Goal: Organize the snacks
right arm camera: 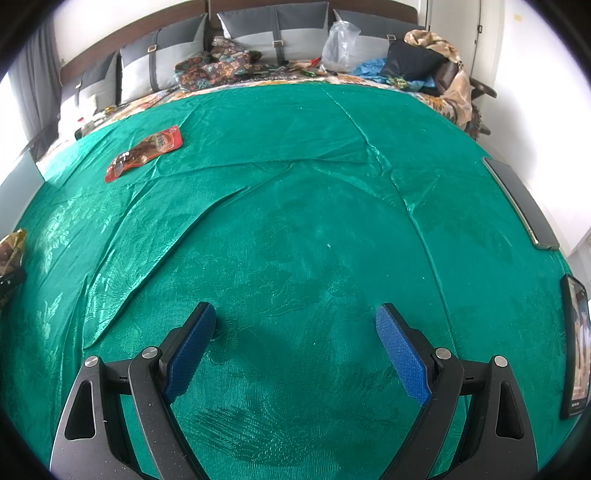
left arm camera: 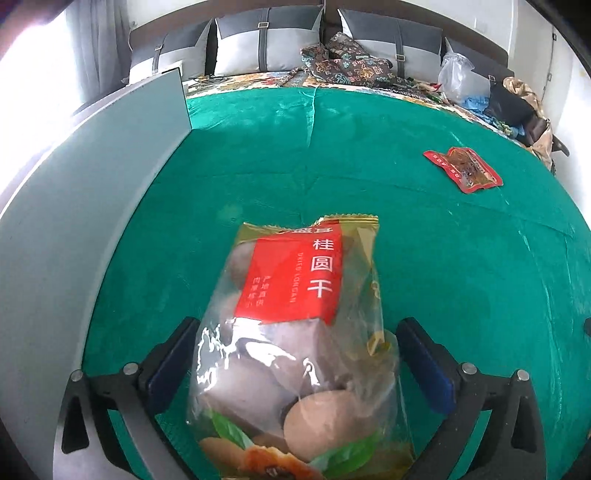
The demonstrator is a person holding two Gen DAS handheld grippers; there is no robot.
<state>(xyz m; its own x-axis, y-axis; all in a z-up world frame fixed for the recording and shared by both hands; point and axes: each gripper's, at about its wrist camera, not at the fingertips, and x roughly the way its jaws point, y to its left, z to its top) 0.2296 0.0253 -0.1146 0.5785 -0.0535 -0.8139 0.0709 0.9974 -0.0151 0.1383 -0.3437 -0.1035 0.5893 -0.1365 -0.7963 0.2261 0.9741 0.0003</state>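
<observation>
A clear bag of dried longan (left arm camera: 295, 332) with a red label and gold trim lies on the green cloth (left arm camera: 443, 277). It sits lengthwise between the fingers of my left gripper (left arm camera: 297, 325), which is open, its blue pads standing just off the bag's sides. A small red snack packet (left arm camera: 463, 168) lies on the cloth at the far right. In the right wrist view the same packet (right arm camera: 146, 151) is at the far left, and a gold corner of the longan bag (right arm camera: 11, 247) shows at the left edge. My right gripper (right arm camera: 295, 310) is open over bare cloth.
A grey flat board (left arm camera: 92, 184) stands along the left of the cloth. A phone (right arm camera: 574, 343) and a grey flat slab (right arm camera: 521, 203) lie at the cloth's right edge. Pillows (right arm camera: 273, 33), patterned fabric (right arm camera: 218, 66) and a plastic bag (right arm camera: 340, 44) crowd the far end.
</observation>
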